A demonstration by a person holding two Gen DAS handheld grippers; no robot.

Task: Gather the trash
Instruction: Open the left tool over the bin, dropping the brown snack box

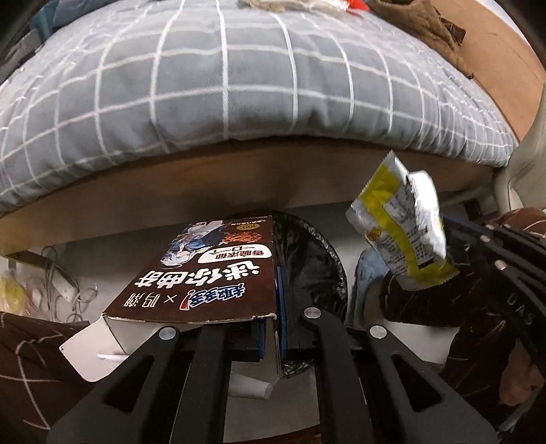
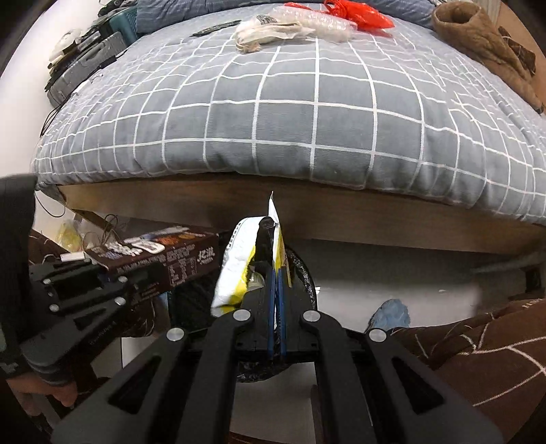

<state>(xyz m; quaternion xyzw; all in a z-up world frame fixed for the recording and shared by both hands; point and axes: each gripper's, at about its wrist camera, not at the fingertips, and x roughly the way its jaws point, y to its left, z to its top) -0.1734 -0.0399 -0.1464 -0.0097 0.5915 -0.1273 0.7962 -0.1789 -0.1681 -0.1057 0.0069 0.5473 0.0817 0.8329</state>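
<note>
My left gripper [image 1: 273, 328] is shut on a brown cookie box [image 1: 211, 273] with an open white flap, held above a bin lined with a black bag [image 1: 314, 259]. My right gripper [image 2: 276, 273] is shut on a yellow and white snack wrapper [image 2: 235, 269], held over the same black-lined bin [image 2: 303, 273]. The wrapper [image 1: 402, 232] and the right gripper also show at the right of the left wrist view. The box [image 2: 163, 256] and the left gripper show at the left of the right wrist view.
A bed with a grey checked quilt [image 2: 290, 112] overhangs a wooden frame [image 2: 341, 218] just behind the bin. On the quilt lie plastic wrappers [image 2: 283, 27], a red bag [image 2: 358, 13] and a brown garment [image 2: 484, 44]. Cables [image 1: 61, 287] lie under the bed at left.
</note>
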